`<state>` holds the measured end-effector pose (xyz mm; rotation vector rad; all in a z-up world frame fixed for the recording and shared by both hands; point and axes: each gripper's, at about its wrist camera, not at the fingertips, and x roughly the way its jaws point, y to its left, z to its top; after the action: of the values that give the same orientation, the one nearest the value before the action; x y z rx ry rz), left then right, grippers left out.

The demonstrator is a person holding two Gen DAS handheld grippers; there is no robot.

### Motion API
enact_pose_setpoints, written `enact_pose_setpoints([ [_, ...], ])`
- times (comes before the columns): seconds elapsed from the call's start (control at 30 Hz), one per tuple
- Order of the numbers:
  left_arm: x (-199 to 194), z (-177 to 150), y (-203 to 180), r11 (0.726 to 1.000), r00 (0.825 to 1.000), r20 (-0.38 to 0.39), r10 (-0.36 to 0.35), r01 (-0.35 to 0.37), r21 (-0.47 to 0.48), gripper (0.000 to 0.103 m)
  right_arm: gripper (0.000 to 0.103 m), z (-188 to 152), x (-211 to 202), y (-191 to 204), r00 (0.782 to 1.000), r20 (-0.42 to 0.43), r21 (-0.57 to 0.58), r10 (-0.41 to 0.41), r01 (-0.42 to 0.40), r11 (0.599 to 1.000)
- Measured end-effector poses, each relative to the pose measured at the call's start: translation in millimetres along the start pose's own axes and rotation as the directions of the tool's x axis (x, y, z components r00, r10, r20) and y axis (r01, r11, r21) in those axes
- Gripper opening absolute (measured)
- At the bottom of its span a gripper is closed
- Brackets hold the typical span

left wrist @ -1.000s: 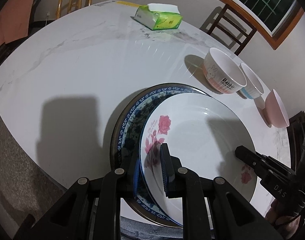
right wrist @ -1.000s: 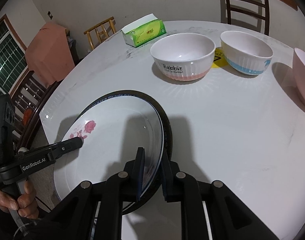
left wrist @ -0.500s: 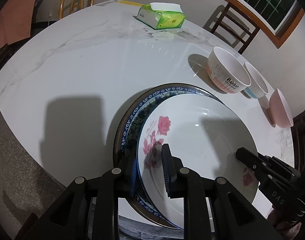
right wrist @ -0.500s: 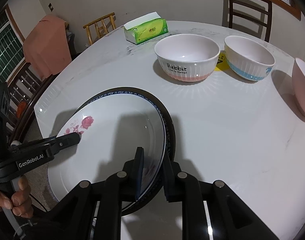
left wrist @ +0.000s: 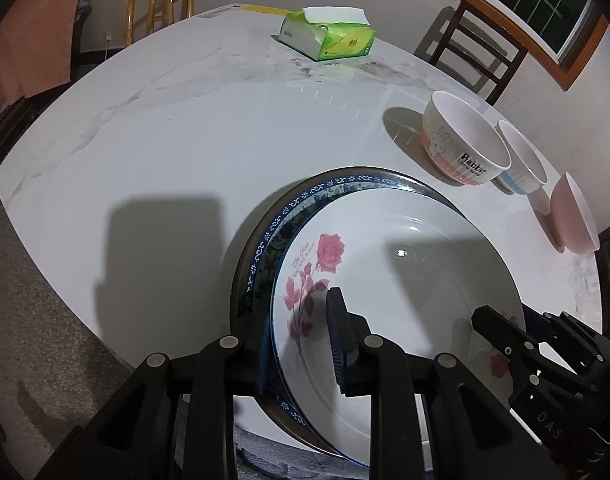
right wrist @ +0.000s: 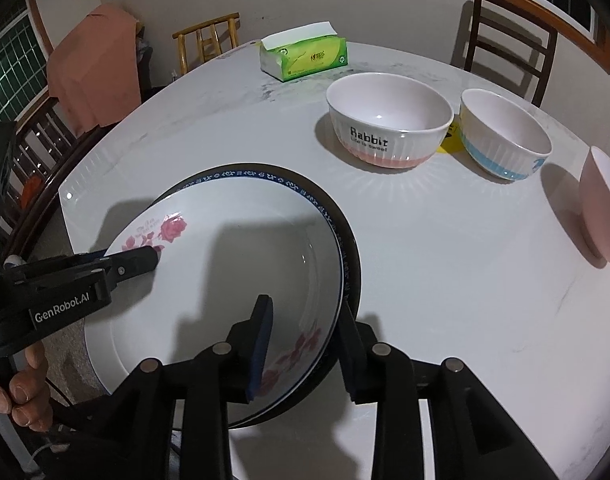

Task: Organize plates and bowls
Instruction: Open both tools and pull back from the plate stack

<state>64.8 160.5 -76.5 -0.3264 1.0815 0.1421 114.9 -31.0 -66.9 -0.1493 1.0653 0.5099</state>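
A white rose-printed plate (left wrist: 405, 280) (right wrist: 225, 260) lies on a blue-rimmed plate (left wrist: 273, 240) (right wrist: 265, 171), which rests on a dark plate (right wrist: 355, 248) at the table's near edge. My left gripper (left wrist: 301, 340) (right wrist: 147, 260) straddles the stack's rim beside the rose; its jaws are opening and its inner pad stands off the plate. On the opposite rim my right gripper (right wrist: 305, 340) (left wrist: 485, 320) is opening too, with the rim loose between its pads. Further back stand a Rabbit bowl (left wrist: 465, 148) (right wrist: 389, 120), a blue-striped bowl (left wrist: 523, 164) (right wrist: 505, 136) and a pink bowl (left wrist: 573, 216) (right wrist: 603, 208).
A green tissue box (left wrist: 329, 36) (right wrist: 305, 56) sits at the far side of the white marble table (left wrist: 185, 140). Wooden chairs (right wrist: 505, 28) ring the table. A person's hand (right wrist: 21, 388) holds the left gripper's handle below the table edge.
Both grippers' jaws have widened around the plate rim, the right one much more. The rose plate stays on the stack, and neither hand has shifted much.
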Motion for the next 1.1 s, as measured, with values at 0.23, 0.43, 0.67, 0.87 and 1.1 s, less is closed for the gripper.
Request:
enact_pose_setpoints([
  [0.23,-10.0,3.8,-6.9,0.997,0.997,0.057,0.055,-0.057,0.045,0.03,0.036,-0.1,-4.9,3.1,1.0,0.014,-0.01,-0.018,0.018,1.0],
  [0.43,-15.8,4.3,-11.6,0.996,0.994,0.079,0.073,-0.077,0.054,0.031,0.036,-0.9,-13.0,1.7,1.0,0.03,0.002,0.004,-0.004,1.0],
  [0.67,-23.4,1.2,-22.5,0.991,0.989,0.109,0.099,-0.107,0.078,0.036,0.036,-6.2,-25.5,-7.3,0.997,0.064,0.042,0.036,-0.039,0.998],
  [0.87,-30.2,-2.7,-37.7,0.985,0.983,0.134,0.126,-0.14,0.103,0.04,0.036,-12.8,-36.1,-21.8,0.996,0.082,0.1,0.045,-0.053,0.994],
  [1.1,-32.0,-11.4,-58.1,0.981,0.984,0.127,0.124,-0.141,0.135,0.043,0.036,-28.8,-50.3,-46.6,0.994,0.102,0.186,0.044,-0.063,0.981],
])
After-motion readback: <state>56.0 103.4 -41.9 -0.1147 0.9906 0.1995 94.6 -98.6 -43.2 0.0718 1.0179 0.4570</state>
